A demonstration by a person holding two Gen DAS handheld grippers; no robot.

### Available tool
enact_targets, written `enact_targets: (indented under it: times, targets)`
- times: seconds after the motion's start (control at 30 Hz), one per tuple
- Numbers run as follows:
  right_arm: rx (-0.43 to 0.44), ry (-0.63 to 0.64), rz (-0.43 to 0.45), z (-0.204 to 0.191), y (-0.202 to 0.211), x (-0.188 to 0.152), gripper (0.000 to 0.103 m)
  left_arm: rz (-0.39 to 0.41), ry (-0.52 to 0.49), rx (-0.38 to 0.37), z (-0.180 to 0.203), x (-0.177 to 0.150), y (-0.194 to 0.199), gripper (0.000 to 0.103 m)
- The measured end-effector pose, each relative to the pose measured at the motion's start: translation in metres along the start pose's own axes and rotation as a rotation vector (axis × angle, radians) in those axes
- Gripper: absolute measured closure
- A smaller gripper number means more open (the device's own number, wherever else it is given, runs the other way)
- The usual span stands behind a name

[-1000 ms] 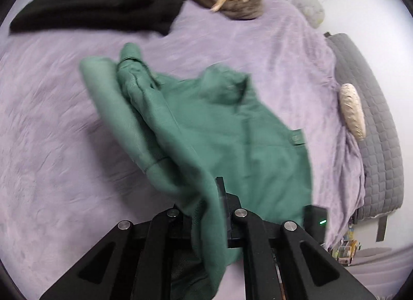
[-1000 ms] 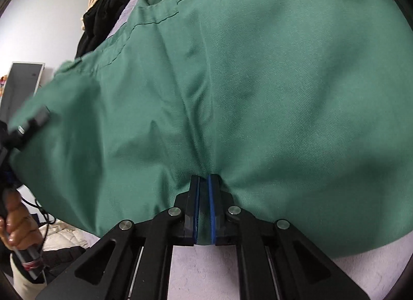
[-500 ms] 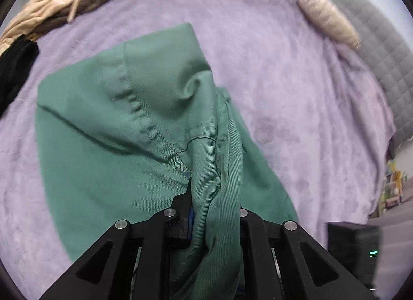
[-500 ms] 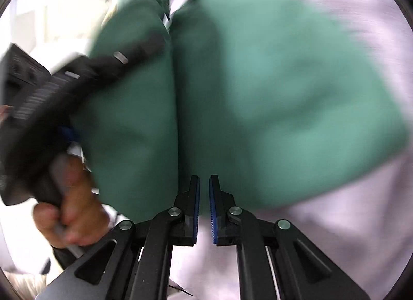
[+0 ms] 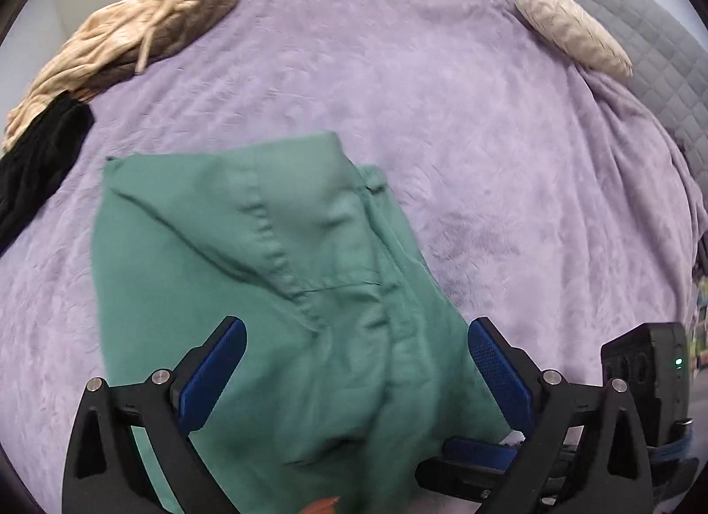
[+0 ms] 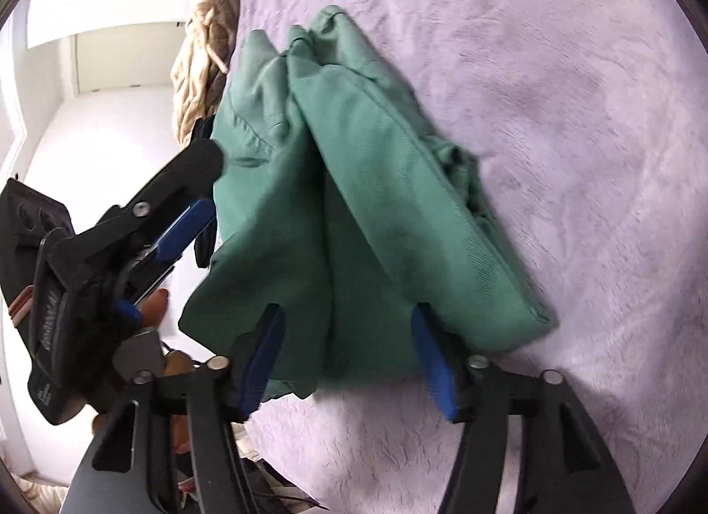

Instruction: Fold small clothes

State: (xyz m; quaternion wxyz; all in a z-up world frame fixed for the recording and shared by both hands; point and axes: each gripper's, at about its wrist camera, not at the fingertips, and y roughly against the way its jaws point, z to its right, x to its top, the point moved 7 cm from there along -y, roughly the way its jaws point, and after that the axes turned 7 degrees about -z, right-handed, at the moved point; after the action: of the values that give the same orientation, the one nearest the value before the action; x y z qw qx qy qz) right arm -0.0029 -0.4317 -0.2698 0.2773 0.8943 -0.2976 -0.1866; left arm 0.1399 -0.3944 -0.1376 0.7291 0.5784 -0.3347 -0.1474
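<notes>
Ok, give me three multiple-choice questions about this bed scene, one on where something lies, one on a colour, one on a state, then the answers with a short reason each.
1. Where is the black garment?
A. on the green garment
B. at the bedspread's left edge, next to the beige garment
C. between the left gripper's fingers

2. What colour is the bedspread?
A. lilac
B. white
C. green

3. How does the green garment lie?
A. hanging in the air
B. spread out in one flat layer
C. folded over itself on the bed

Answers:
1 B, it adjoins the beige garment.
2 A, lilac pile surrounds everything.
3 C, the right wrist view shows stacked layers.
</notes>
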Motion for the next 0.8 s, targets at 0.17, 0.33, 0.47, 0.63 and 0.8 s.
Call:
enact_targets:
  times: [0.17, 0.33, 0.47, 0.63, 0.8]
  targets:
    - [0.024, 0.011, 0.006, -0.010, 0.000, -0.004, 0.028, 0.054, 0.213, 0.028, -0.061, 0.013, 0.038, 0.002]
    - [0.005, 0.078, 0.007, -0.030, 0.002, -0.014, 0.026, 0.068, 0.404, 0.100, -0.119, 0.012, 0.063, 0.002]
    - [-0.091, 0.169, -0.022, -0.055, -0.013, -0.023, 0.025, 0.058, 0.542, 0.043, -0.137, -0.001, 0.077, 0.002]
    - [-0.229, 0.221, 0.026, -0.077, -0.032, 0.009, 0.061, 0.006, 0.661, -0.148, -0.112, -0.019, 0.084, 0.003]
    - [-0.294, 0.218, 0.078, -0.080, -0.003, 0.032, 0.098, 0.023, 0.489, -0.075, -0.091, -0.021, 0.101, 0.002]
